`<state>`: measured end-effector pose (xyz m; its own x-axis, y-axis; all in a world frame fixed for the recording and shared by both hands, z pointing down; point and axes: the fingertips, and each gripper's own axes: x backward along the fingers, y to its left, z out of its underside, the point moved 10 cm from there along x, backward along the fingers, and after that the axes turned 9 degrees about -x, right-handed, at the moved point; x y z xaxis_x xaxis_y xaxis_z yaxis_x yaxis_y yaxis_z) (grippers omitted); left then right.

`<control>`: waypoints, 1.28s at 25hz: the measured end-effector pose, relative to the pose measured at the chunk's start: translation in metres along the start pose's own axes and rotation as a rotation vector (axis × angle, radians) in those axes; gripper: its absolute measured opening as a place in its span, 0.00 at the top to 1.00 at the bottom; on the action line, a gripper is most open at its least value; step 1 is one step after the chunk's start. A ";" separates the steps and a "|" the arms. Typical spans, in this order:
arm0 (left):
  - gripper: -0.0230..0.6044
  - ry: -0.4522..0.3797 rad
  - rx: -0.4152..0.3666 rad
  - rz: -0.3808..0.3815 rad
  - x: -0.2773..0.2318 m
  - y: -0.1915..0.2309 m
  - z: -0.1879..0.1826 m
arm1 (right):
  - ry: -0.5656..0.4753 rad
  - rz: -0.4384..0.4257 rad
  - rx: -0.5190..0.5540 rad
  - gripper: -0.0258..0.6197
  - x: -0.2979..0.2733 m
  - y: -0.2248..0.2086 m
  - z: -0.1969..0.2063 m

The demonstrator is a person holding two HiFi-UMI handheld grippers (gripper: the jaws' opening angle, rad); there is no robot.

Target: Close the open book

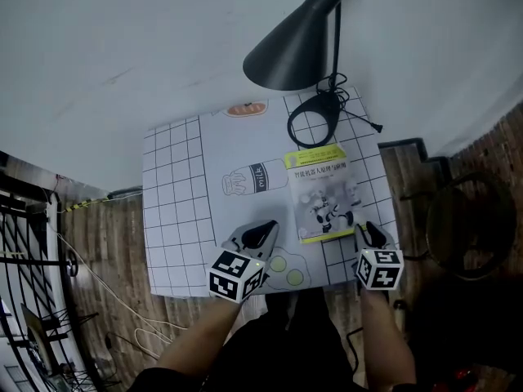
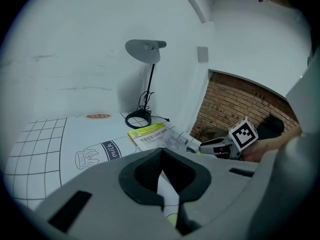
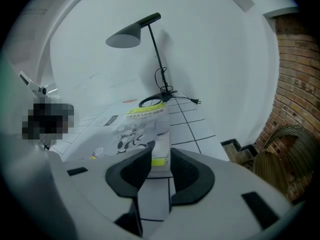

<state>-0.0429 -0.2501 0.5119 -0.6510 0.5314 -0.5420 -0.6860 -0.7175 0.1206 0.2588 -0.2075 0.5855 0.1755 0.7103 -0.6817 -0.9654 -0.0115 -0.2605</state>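
The book (image 1: 321, 193) lies shut, cover up, on the gridded bench (image 1: 176, 211), just in front of the lamp (image 1: 298, 51) and its ring base. The right gripper (image 1: 372, 235) sits at the book's corner farthest from the lamp, jaws apart and closing with nothing between them. Farther from the lamp, the left gripper (image 1: 260, 235) hovers with jaws narrowly apart, empty

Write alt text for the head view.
A closed book lies cover-up on a grid-printed table mat, a black desk lamp standing behind it. The left tongs and right tongs hover at the mat's near edge, flanking the book's near end; the right tongs' jaws are closing, nothing between them.
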 end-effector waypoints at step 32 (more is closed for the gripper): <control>0.96 -0.081 0.005 -0.122 0.016 -0.011 -0.063 | 0.242 -0.127 0.149 0.90 -0.006 -0.010 0.003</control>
<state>-0.0253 -0.2622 0.4499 -0.5870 0.6491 -0.4839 -0.7630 -0.6433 0.0627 0.2671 -0.2097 0.5943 0.3201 0.5108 -0.7979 -0.9473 0.1828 -0.2630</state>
